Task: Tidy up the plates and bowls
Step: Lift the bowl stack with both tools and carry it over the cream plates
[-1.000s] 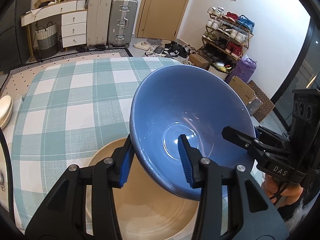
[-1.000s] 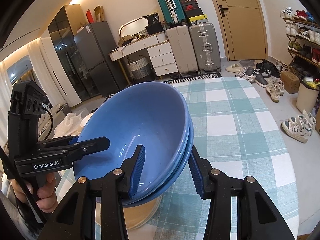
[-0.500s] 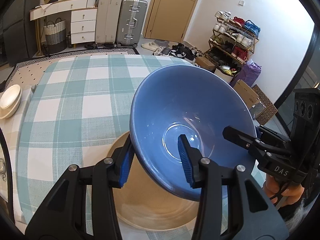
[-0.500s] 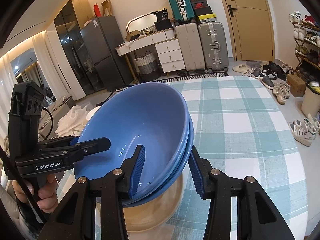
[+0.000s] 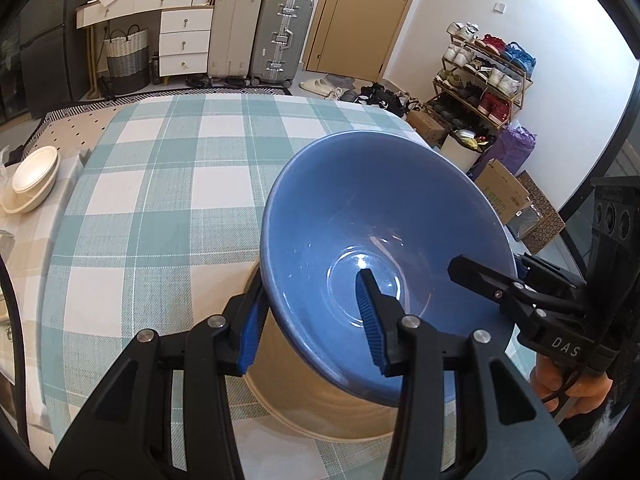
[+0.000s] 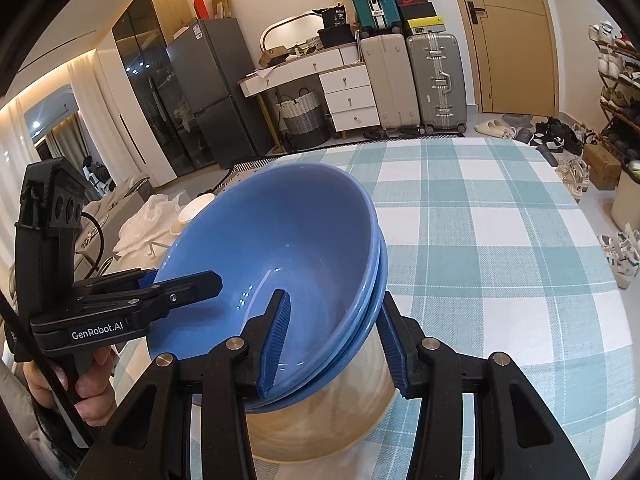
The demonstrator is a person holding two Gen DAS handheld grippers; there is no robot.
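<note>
A stack of nested blue bowls (image 5: 384, 240) (image 6: 280, 256) is held tilted above a beige plate (image 5: 320, 408) (image 6: 320, 420) on the checked tablecloth. My left gripper (image 5: 312, 320) is shut on the stack's near rim, one finger inside and one outside. It also shows in the right wrist view (image 6: 180, 280). My right gripper (image 6: 332, 340) is shut on the opposite rim, and shows in the left wrist view (image 5: 480, 276). The plate is partly hidden under the bowls.
The round table (image 5: 160, 168) (image 6: 500, 220) carries a teal checked cloth. Stacked cream bowls (image 5: 32, 180) sit on a side surface to the left. Suitcases, drawers, a shoe rack and boxes stand on the floor around the table.
Both grippers and the blue bowls have moved back and up from the table; the beige plate has slid down in view and more cloth shows.
</note>
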